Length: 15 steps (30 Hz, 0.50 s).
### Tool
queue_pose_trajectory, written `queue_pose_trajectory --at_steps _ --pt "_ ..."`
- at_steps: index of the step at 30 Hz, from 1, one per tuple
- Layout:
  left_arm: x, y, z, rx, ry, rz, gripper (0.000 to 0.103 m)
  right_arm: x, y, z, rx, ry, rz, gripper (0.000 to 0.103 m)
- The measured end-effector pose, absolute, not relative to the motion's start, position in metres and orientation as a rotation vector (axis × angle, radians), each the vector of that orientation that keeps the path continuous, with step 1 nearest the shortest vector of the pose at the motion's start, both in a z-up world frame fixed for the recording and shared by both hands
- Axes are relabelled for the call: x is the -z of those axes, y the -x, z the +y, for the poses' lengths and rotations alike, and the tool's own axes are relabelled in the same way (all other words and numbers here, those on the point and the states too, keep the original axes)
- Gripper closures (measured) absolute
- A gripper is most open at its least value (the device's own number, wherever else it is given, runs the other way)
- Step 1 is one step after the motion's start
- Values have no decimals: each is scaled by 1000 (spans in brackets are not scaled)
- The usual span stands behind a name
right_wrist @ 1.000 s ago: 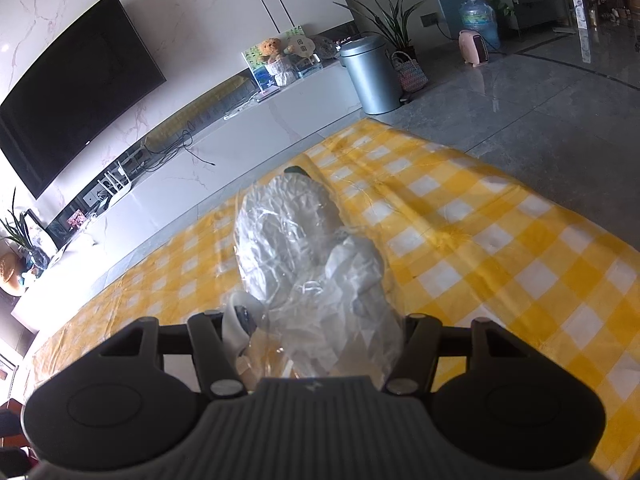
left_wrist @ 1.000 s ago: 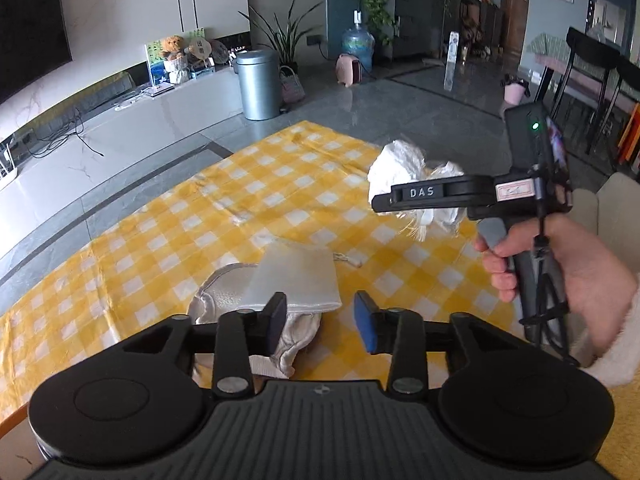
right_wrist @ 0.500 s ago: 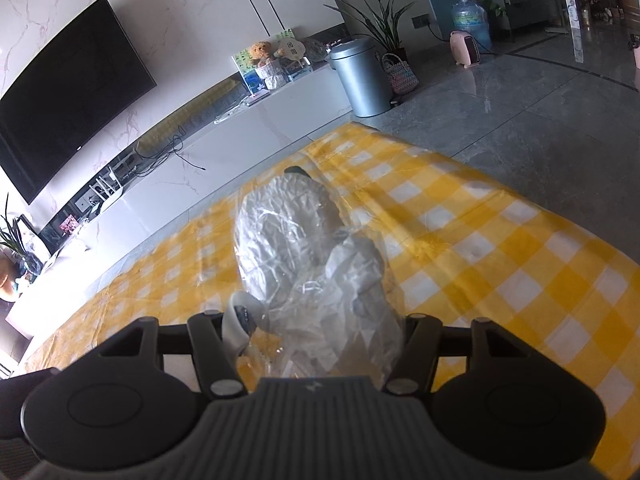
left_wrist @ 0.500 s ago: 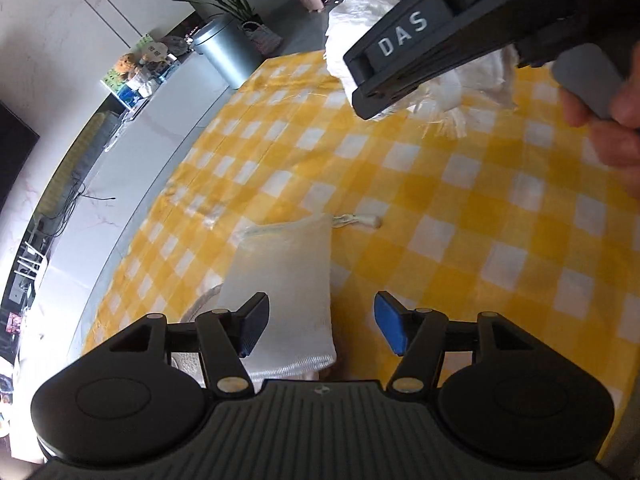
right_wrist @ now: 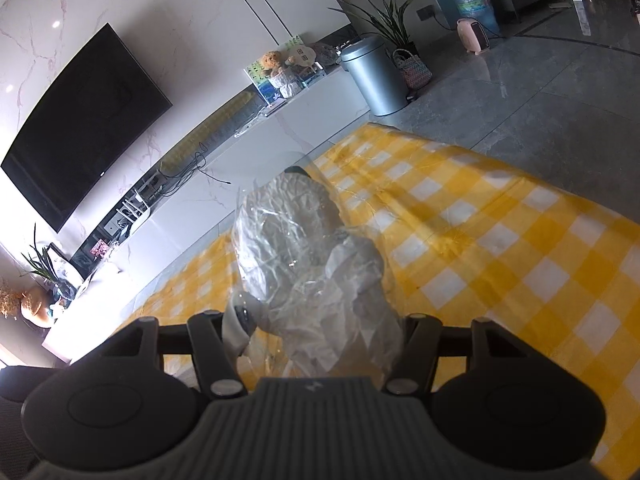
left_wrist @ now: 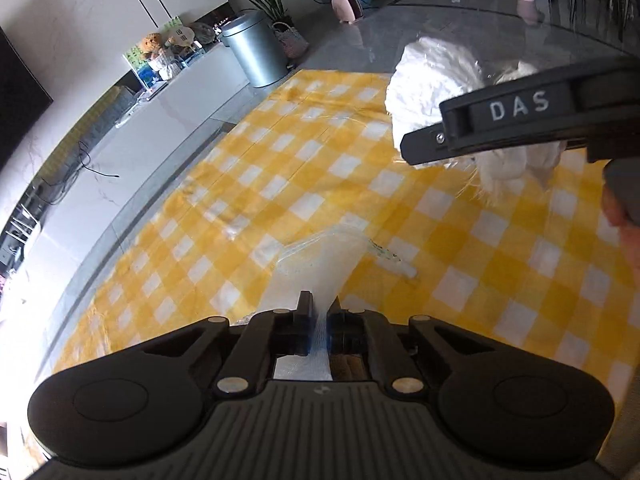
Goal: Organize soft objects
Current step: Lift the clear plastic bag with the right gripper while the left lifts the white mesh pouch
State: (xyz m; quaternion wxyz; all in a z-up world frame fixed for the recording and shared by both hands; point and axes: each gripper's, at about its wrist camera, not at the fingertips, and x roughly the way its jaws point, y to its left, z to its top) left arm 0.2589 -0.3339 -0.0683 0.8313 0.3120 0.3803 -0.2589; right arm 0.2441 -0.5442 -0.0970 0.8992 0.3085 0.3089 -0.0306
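Note:
My left gripper (left_wrist: 319, 320) is shut on the near edge of a white fabric pouch (left_wrist: 316, 264) that lies on the yellow checked tablecloth (left_wrist: 500, 248); a drawstring (left_wrist: 394, 259) trails to its right. My right gripper (right_wrist: 316, 328) is shut on a clear plastic bag of crumpled white soft material (right_wrist: 304, 256) and holds it above the cloth. The same bag (left_wrist: 436, 80) and the right gripper's side (left_wrist: 520, 120) show at the upper right of the left wrist view.
A grey bin (left_wrist: 252, 52) and a pink heater (left_wrist: 348, 2) stand on the floor beyond the table's far edge. A white TV console (right_wrist: 224, 148) runs along the wall under a television (right_wrist: 80, 120).
My left gripper has closed on the white pouch's edge; half a second ago its jaws were open above it. The right gripper keeps holding the bag aloft, shifting slightly.

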Motion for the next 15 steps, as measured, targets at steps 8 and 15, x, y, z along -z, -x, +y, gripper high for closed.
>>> queue_pose_trajectory --at_steps 8,15 --pt "56 -245 -299 593 -471 780 96 94 -244 -537 62 -615 651 43" --pt "59 -256 -278 704 -231 845 98 98 -241 -540 55 -657 676 42"
